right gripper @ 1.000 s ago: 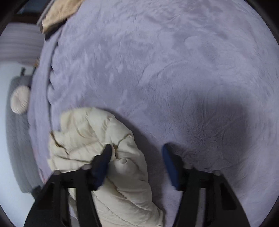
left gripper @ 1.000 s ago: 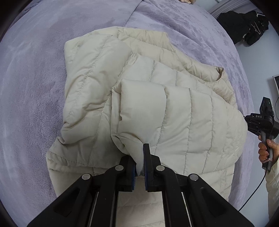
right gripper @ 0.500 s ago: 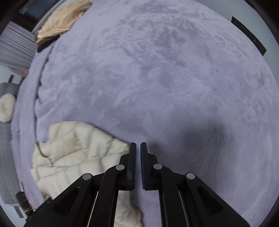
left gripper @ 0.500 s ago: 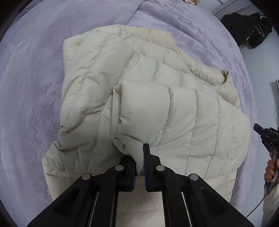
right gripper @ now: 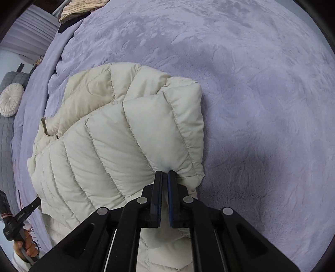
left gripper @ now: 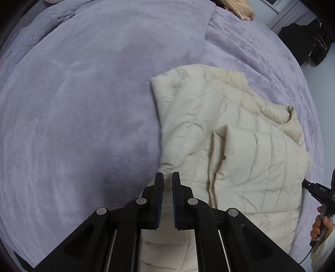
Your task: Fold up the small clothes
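Left wrist view: the cream quilted jacket (left gripper: pixel 240 150) lies on the lavender bed cover (left gripper: pixel 83 115), filling the right half of the frame, with its collar opening toward the upper right and one panel folded over the body. The left claw (left gripper: pixel 167 177) sits at lower centre with its fingers pressed nearly together; only a narrow slit remains, nothing is caught in it, and its tips lie over the jacket's left edge. The right claw (left gripper: pixel 306 185) enters from the right edge, with a hand (left gripper: pixel 320 226) on its grip.

Right wrist view: the right claw (right gripper: pixel 165 173) is at lower centre, pinching a puffed fold of the jacket (right gripper: pixel 117 142), which spreads across the left and centre of the frame. A round cream cushion (right gripper: pixel 10 101) sits at the left edge. A beige knit garment (right gripper: pixel 81 8) lies at the top left. The hand (right gripper: pixel 25 244) holding the left claw's grip shows at lower left.
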